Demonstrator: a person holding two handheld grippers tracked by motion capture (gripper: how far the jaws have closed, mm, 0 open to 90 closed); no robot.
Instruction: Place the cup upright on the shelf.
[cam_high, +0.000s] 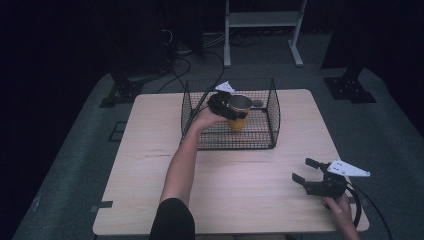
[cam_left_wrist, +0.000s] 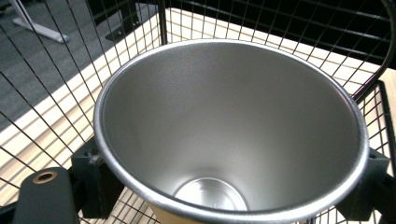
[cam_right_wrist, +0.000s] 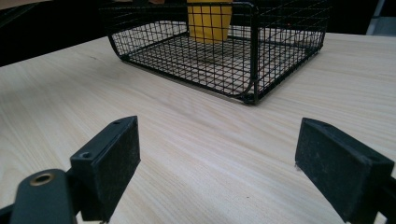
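One black wire-mesh basket (cam_high: 270, 112) sits on the single pale wooden table (cam_high: 150, 165), toward twelve o'clock of the tabletop. One yellow tumbler with a silvery metal interior (cam_high: 239, 114) is inside it, near the basket's nine o'clock side. Two black two-jaw grippers are present: the left gripper (cam_high: 225, 104) at the tumbler and the right gripper (cam_high: 306, 171) at the table's five o'clock corner. One white metal frame (cam_high: 262, 20) stands on the floor at twelve o'clock.
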